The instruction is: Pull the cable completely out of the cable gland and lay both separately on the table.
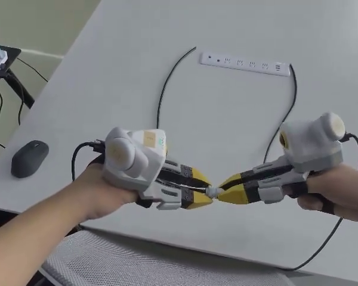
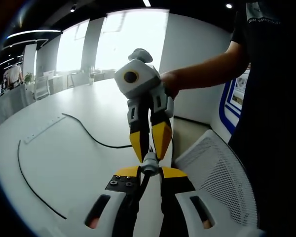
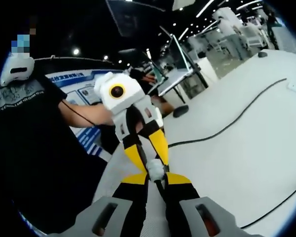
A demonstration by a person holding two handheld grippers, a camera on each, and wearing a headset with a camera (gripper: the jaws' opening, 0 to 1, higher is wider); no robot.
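A small pale grey cable gland [image 1: 213,192] hangs in the air between the two gripper tips, above the table's near edge. My left gripper [image 1: 206,193] meets it from the left, and a black cable [image 2: 143,185] runs from the gland down between its closed jaws. My right gripper [image 1: 222,189] faces it tip to tip, its yellow jaws closed on the gland [image 3: 156,170]. The rest of the black cable [image 1: 164,89] lies on the white table behind the left gripper, with its free end far back.
A white power strip [image 1: 243,63] lies at the back of the white table [image 1: 227,119]. Its black cord [image 1: 286,119] curves toward the right gripper. A dark mouse [image 1: 29,158] sits at the left edge. A mesh chair [image 1: 137,262] stands below the near edge.
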